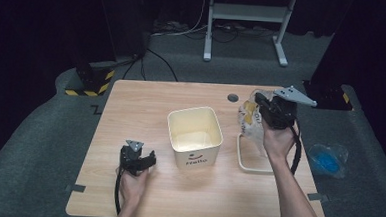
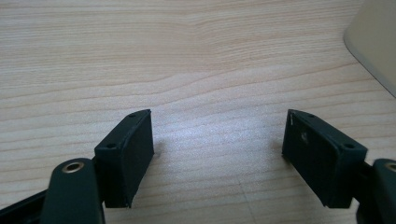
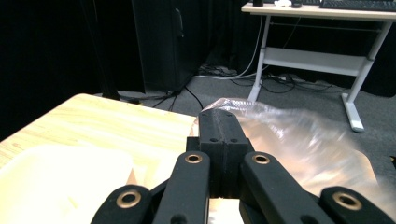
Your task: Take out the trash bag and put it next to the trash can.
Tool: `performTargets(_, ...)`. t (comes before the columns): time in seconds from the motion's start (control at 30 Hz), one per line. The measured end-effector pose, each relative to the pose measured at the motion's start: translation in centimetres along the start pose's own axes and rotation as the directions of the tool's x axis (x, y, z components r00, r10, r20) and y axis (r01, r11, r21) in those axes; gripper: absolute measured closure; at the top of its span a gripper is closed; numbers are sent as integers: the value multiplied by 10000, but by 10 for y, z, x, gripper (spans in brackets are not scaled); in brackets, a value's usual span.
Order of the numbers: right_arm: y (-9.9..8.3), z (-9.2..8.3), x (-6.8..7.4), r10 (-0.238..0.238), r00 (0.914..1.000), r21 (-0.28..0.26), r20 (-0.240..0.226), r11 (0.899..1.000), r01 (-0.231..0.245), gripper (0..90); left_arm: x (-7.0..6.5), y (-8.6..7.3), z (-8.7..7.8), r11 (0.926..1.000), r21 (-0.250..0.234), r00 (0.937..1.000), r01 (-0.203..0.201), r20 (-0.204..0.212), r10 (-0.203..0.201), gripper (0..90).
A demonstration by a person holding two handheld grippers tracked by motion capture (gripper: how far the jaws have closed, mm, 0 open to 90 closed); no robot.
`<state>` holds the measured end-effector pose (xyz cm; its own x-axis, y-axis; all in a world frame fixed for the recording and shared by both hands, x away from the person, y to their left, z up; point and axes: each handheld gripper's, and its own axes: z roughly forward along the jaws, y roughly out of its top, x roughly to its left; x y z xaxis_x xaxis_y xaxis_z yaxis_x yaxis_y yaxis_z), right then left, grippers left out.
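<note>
My right gripper (image 3: 223, 128) has its black jaws pressed flat together, pinching the edge of the crinkly clear plastic bag (image 3: 299, 140) — the film billows out just beyond the tips and off to their right in the right gripper view. From the high view, that right gripper (image 1: 261, 103) sits up at the far right of the cream square plastic bin (image 1: 194, 136), well apart from it, with the clear bag (image 1: 248, 119) bunched under and beside it, yellow print showing through the plastic. My hand wraps the gripper body from behind, cable trailing down along my forearm.

My left gripper (image 2: 219, 144) is the opposite story: jaws spread wide, nothing between the pads, just bare light wooden table (image 2: 187, 56) below them. In the high view, this left gripper (image 1: 151, 159) rests low at the near left of the cream bin, close beside it and pointing toward it; a corner of the bin's wall peeks in at the top right of the left gripper view.

Just right of the bin lies a cream square frame (image 1: 251, 156), flat on the table, partly under my right forearm. Farther right of the bin, off the table edge on the grey floor, sits a blue object in a clear wrapper (image 1: 327, 159).
</note>
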<state>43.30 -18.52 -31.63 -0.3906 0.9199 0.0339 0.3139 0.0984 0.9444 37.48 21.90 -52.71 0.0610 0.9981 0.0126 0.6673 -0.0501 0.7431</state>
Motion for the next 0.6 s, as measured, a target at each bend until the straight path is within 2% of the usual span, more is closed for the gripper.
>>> performTargets(0.3,-4,11,2,34,10000,228,-37,9997,-33,900,0,0,0,10000,8,10000,8,6,-8,246)
performTargets(0.6,-7,24,6,-251,9997,486,-37,9985,253,900,0,0,0,10000,17,10000,1,8,-1,247)
